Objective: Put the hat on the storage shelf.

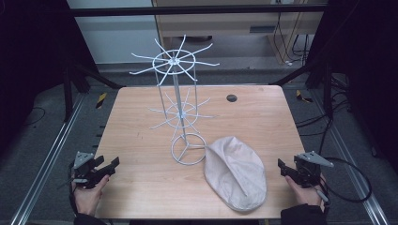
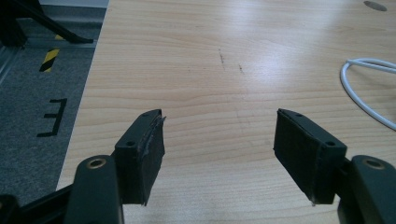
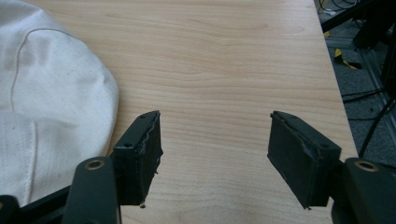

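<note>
The desk has a light wooden top with a small dark round cap near its far edge. Around it is grey carpet, with metal rails along both sides and black cables on the floor at the right.

A white wire rack stands upright in the middle of the desk on a ring base. A cream cloth hat lies flat between the base and the near edge, and touches the ring at its right side.

The left hand-held gripper is at the near left corner, released, with bare wood between its jaws. The right hand-held gripper is at the right edge near the near corner, also released and grasping nothing; the hat is just beside it, not touching.

The left half of the desk and the strip along the right edge are free wood.
</note>
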A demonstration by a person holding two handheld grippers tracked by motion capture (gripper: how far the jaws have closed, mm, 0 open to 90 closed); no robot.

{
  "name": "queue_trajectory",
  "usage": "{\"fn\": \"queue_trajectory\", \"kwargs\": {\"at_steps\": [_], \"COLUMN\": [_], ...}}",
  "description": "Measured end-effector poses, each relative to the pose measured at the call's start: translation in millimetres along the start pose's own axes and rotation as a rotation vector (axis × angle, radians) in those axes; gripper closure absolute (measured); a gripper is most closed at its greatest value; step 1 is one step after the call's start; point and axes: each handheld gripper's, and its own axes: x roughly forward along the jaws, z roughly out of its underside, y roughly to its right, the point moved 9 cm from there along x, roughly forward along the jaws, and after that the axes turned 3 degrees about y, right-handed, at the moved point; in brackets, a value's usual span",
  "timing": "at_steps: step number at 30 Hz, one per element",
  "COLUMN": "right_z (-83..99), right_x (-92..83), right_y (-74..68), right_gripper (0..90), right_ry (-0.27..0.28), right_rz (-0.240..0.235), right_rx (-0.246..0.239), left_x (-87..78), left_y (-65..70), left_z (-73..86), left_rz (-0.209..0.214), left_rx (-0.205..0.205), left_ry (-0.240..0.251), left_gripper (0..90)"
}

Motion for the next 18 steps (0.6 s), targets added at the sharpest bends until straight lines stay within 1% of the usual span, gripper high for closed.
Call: {"fn": "queue_trajectory", "kwargs": {"at_steps": [4, 5, 6, 7, 9, 10, 14, 15, 17, 18], "right_z": [-1.3, -2.6, -2.6, -2.2, -3.2, -4.8, -11.5, -15.2, -17.8, -17.8], "right_x": [-2.4, -3.4, -3.4, -3.5, -4.5, -5.4, -10.2, -13.5, -15.9, -15.9], "right_y": [-4.1, -7.7, -7.7, -10.3, -13.0, -13.8, -19.1, -23.0, -27.5, -27.5], "right_gripper": [36.0, 36.3, 36.3, 36.7, 36.8, 36.8, 36.9, 37.2, 37.5, 37.5], "right_ry": [-0.003, -0.005, -0.005, -0.016, -0.02, -0.018, -0.006, 0.0, 0.001, 0.001], "right_rz": [-0.015, -0.029, -0.029, -0.034, -0.044, -0.044, -0.058, -0.066, -0.082, -0.082], "right_rx": [-0.003, -0.008, -0.008, -0.012, -0.015, -0.021, -0.013, -0.021, -0.025, -0.025], "left_x": [0.1, 0.5, 0.5, 0.6, 0.4, 0.0, 0.0, 0.4, 0.7, 0.7], "left_y": [2.0, 2.7, 2.7, 3.0, 3.6, 4.0, 5.7, 6.6, 8.3, 8.3], "left_z": [-0.1, 0.3, 0.3, 0.7, 0.8, 0.8, 1.3, 1.8, 1.3, 1.3], "left_rz": [0.009, 0.014, 0.014, 0.015, 0.017, 0.014, 0.015, 0.016, 0.015, 0.015], "left_rx": [0.003, 0.001, 0.001, 0.0, 0.001, 0.0, 0.006, 0.008, 0.023, 0.023], "left_ry": [0.003, -0.001, -0.001, -0.005, -0.007, -0.01, -0.014, -0.018, -0.02, -0.02], "left_gripper": [33.1, 32.7, 32.3, 32.0, 31.3, 31.0, 30.3, 30.3, 30.1, 29.9]}}
